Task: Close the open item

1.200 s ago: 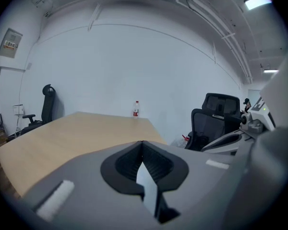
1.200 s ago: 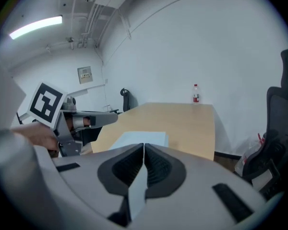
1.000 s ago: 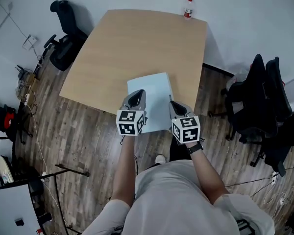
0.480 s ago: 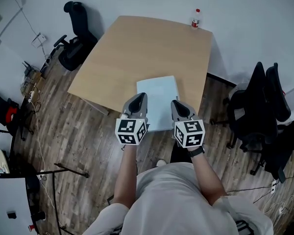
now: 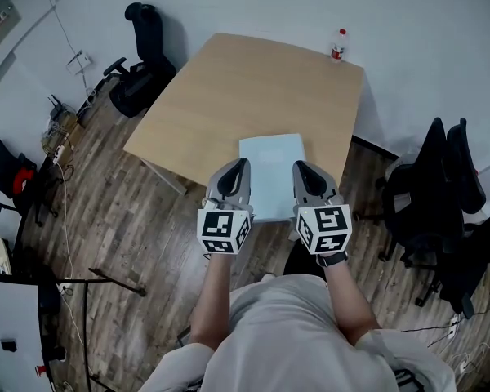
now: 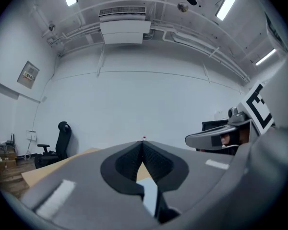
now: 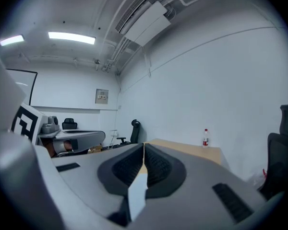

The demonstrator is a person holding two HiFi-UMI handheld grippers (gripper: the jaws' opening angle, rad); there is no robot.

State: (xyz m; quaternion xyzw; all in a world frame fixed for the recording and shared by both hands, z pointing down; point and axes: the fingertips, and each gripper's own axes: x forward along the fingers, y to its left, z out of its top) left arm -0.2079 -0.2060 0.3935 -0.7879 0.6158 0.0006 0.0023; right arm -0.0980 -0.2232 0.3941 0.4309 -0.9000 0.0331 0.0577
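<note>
- Filling the middle of the head view: light wooden tabletop (image 5: 229, 96), near corner cut off behind both claws.
- Lying flat at that near edge: pale blue rectangular item (image 5: 272, 174); hinge or open side impossible to make out; likely to slide off if shoved.
- Hovering over its near end: left gripper (image 5: 242, 163) and right gripper (image 5: 298, 166), jaws pressed together, empty; risk of skidding on smooth cover.
- Standing well apart at far edge: small red-capped plastic bottle (image 5: 338, 45).
</note>
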